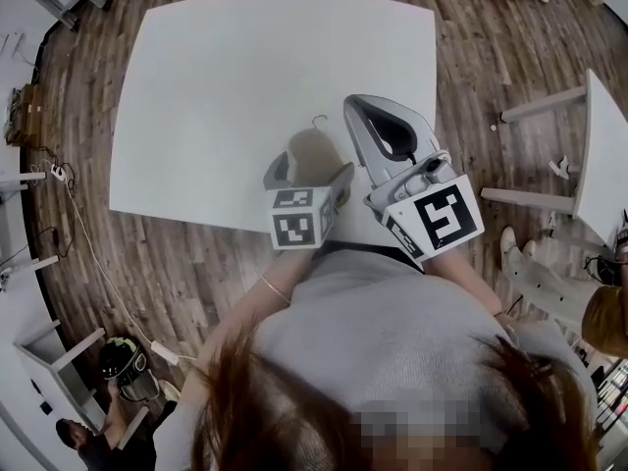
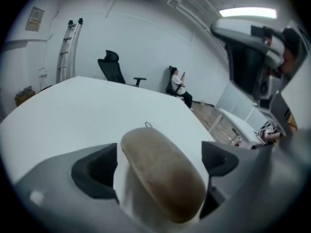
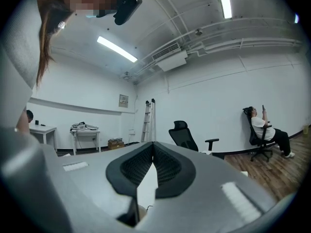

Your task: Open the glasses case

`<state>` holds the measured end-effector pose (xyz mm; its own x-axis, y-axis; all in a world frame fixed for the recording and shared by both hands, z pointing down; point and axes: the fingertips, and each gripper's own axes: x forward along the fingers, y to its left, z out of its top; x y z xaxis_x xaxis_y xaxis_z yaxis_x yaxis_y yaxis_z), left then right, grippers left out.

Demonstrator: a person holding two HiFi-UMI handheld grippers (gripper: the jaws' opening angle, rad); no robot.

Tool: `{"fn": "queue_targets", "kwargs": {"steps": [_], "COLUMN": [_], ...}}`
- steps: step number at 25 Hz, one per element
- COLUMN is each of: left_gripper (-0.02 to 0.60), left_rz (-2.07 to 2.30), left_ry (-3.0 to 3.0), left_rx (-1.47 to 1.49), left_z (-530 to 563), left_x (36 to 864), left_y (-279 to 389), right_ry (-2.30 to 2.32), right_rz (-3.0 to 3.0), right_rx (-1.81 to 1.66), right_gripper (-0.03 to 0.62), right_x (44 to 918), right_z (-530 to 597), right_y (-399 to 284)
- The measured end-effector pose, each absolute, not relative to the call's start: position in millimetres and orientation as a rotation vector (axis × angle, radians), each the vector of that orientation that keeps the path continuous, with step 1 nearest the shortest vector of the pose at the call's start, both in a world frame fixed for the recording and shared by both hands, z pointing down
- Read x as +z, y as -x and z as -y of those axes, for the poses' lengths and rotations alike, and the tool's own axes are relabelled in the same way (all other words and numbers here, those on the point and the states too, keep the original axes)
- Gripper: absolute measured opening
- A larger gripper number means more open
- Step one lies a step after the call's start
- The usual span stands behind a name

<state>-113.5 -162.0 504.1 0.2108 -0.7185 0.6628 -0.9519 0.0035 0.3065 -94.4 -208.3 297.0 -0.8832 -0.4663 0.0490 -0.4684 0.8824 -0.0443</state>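
Note:
A brown oval glasses case (image 2: 163,171) lies on the white table (image 1: 226,86) near its front edge; in the head view the glasses case (image 1: 310,153) shows as a dull patch. My left gripper (image 1: 310,173) points down at it with its jaws spread wide, one on each side of the case. In the left gripper view the black pads (image 2: 95,171) stand apart from the case, so the left gripper (image 2: 155,164) is open around it. My right gripper (image 1: 378,116) hovers level just to the right, shut on nothing; its pads (image 3: 165,166) meet.
A small wire hook (image 1: 318,120) lies on the table just beyond the case. A second white table (image 1: 603,155) stands to the right on the wooden floor. Across the room are a black office chair (image 2: 114,67), a ladder (image 2: 68,47) and a seated person (image 2: 178,85).

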Motion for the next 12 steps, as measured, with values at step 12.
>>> {"fn": "queue_targets", "kwargs": {"steps": [12], "left_gripper": [0.539], "left_rz": [1.45], "left_ry": [-1.701], "left_rx": [0.451], "left_z": [170.2], "left_x": [537.6], "left_y": [102.3], "right_ry": [-0.764], "right_rz": [2.992], "right_rx": [0.13], "right_gripper": [0.005], "right_x": [305.3], "right_z": [217.8], "right_y": [94.2]}}
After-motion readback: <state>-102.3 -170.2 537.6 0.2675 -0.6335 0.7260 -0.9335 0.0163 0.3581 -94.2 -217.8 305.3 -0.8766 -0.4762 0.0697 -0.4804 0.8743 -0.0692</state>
